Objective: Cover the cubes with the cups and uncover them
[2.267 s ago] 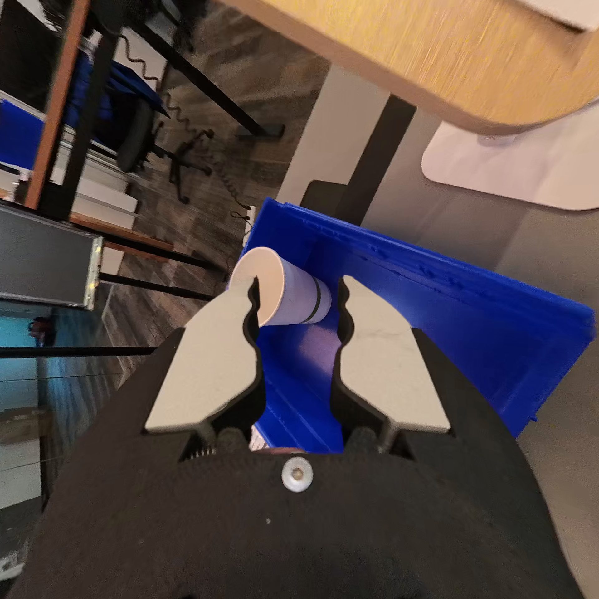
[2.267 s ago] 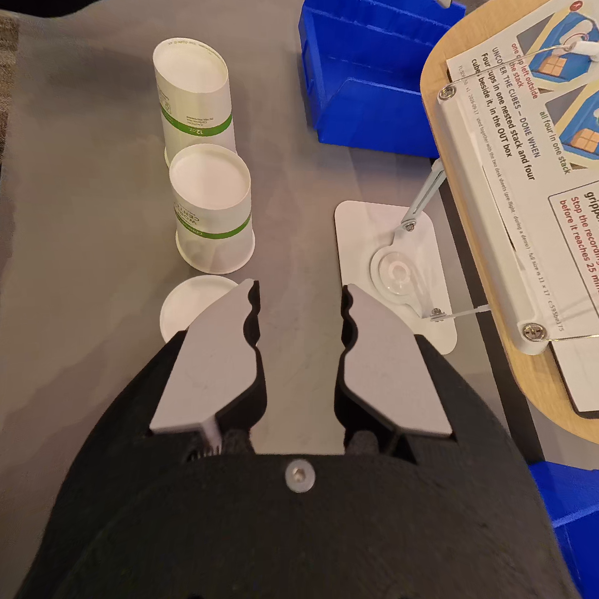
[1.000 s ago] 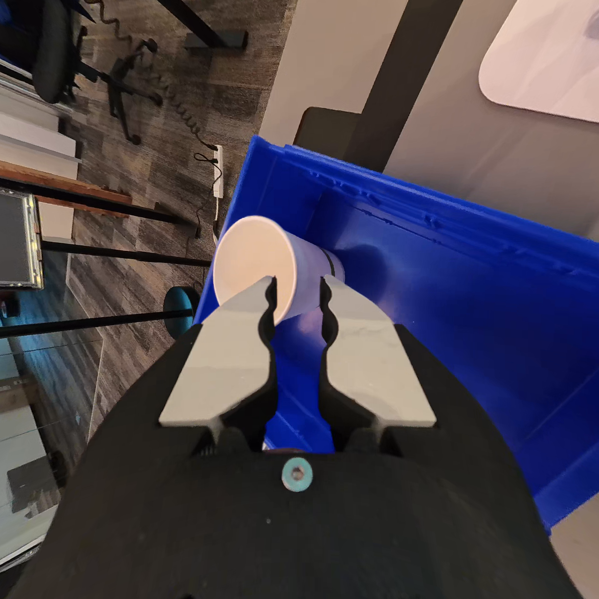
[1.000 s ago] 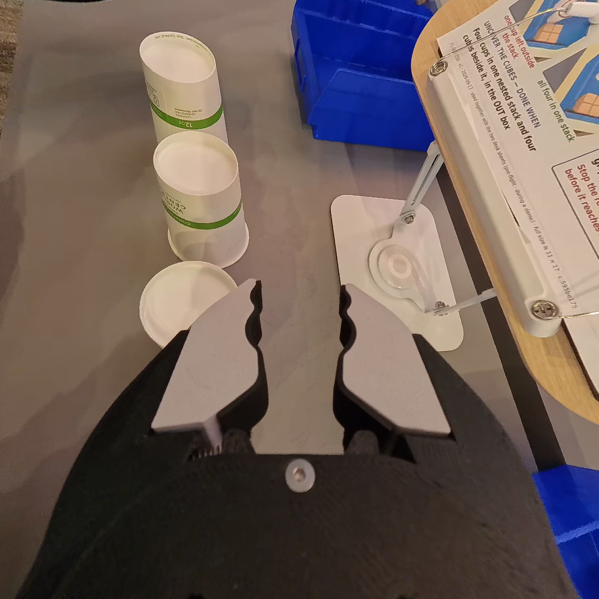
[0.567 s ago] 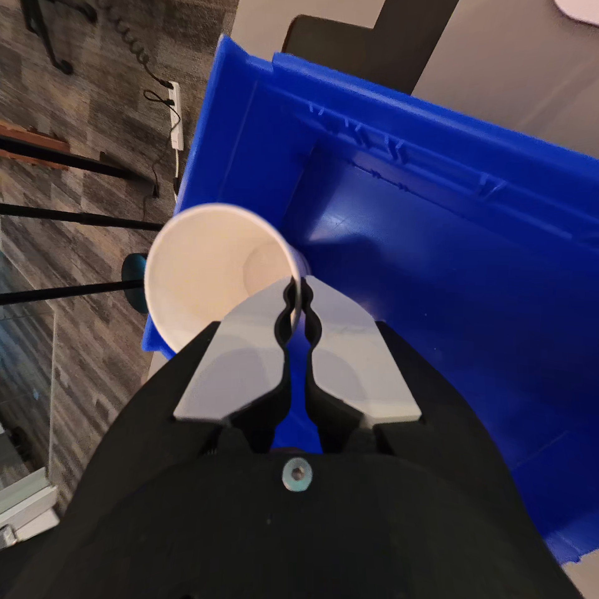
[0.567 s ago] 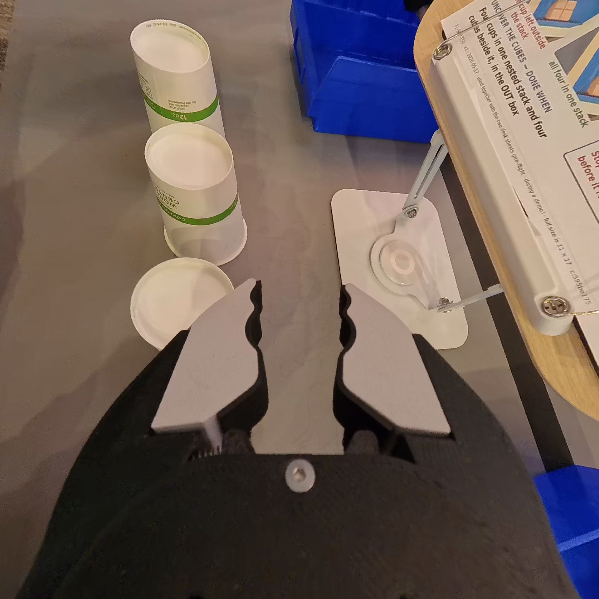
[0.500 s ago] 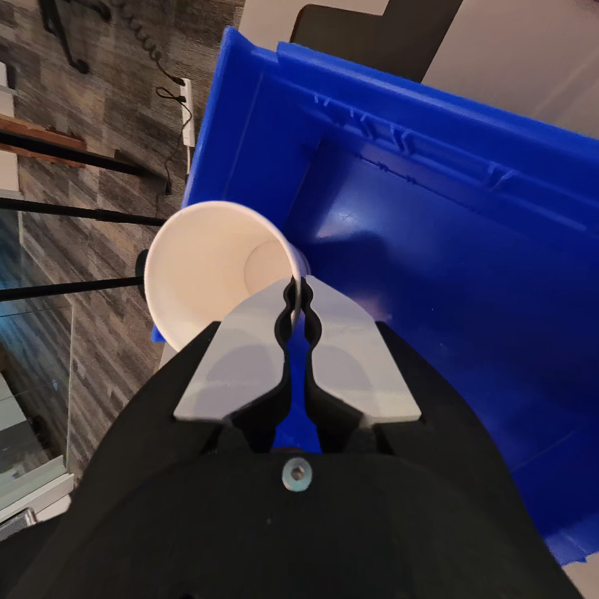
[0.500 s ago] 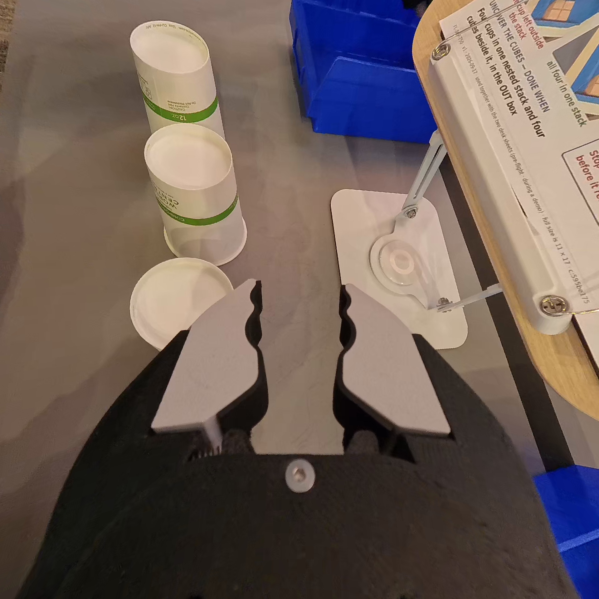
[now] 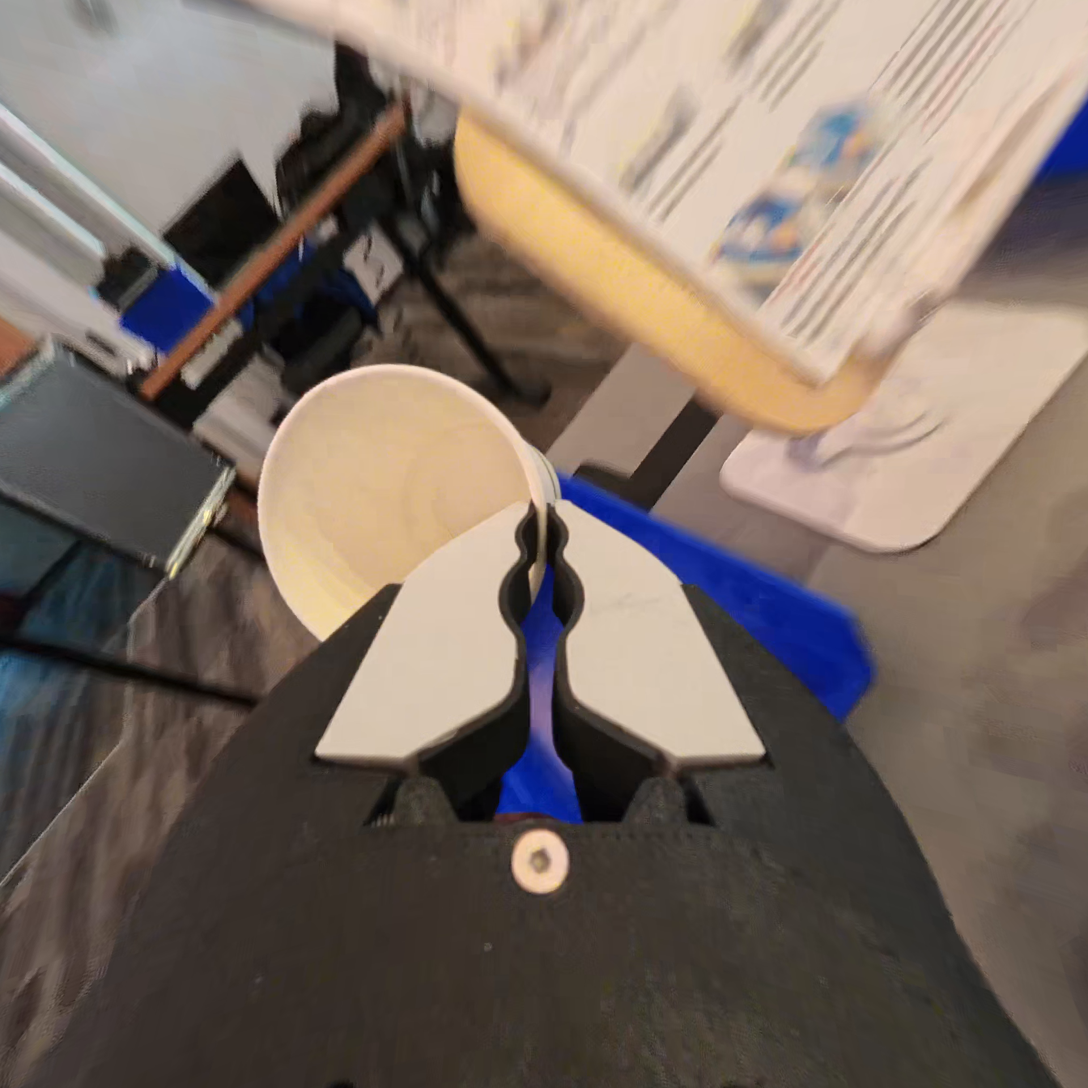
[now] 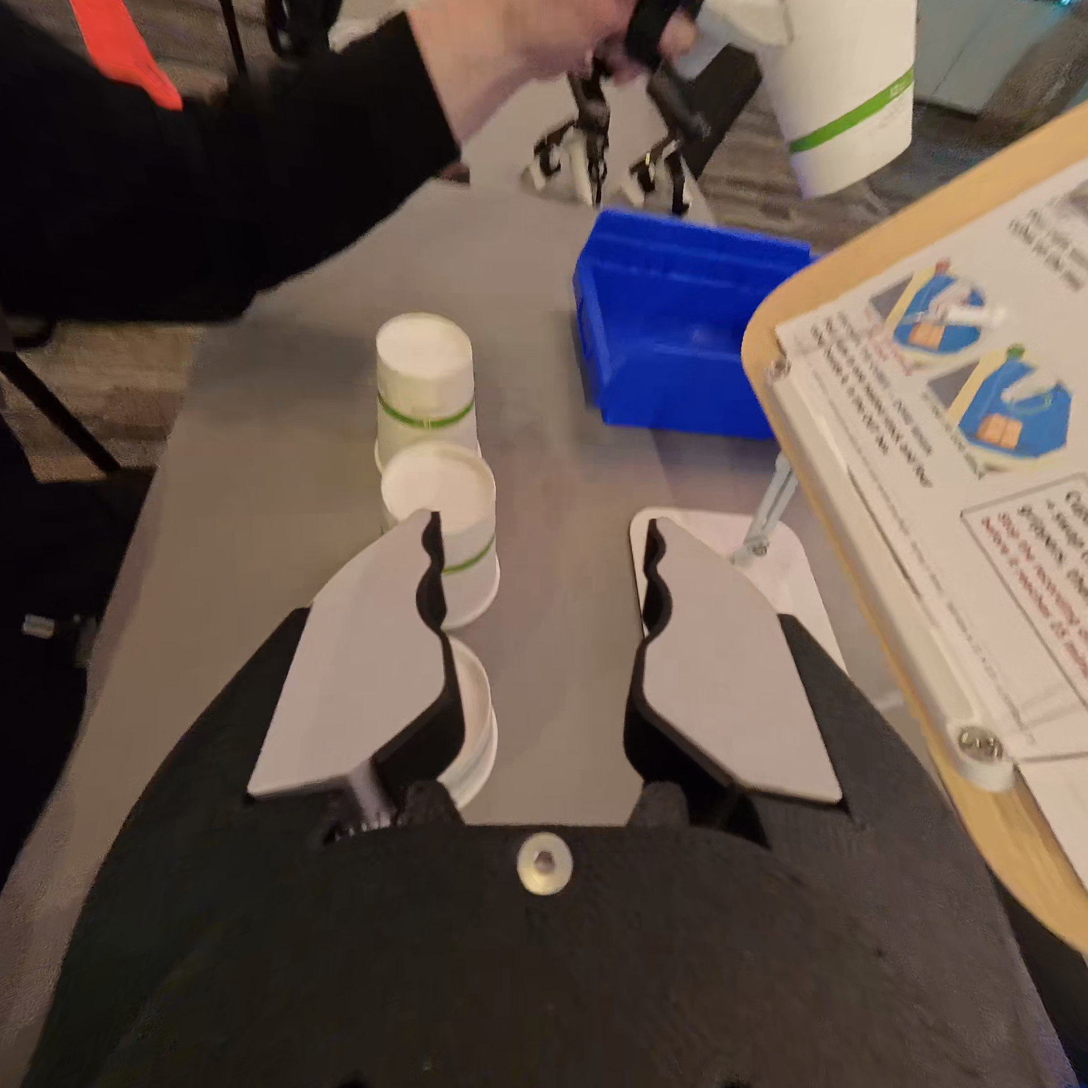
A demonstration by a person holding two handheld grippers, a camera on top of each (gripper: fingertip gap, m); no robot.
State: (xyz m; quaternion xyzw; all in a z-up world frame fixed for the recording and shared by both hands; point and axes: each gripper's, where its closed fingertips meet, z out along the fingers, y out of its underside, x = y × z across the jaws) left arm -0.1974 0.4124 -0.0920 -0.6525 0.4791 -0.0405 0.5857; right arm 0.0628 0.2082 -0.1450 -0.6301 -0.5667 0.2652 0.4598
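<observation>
A thin paper cup is being pinched by its rim in the left gripper, whose jaws are almost closed, above the blue bin. It is probably light and easily squashed. The right gripper is being held wide open and empty above the grey table. Three upside-down cups are being left in a row there, smooth and white.

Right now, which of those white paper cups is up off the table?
The cup pinched by its rim in the left tool, held in the air above the blue bin. The other three cups stand upside down in a row on the grey table.
</observation>
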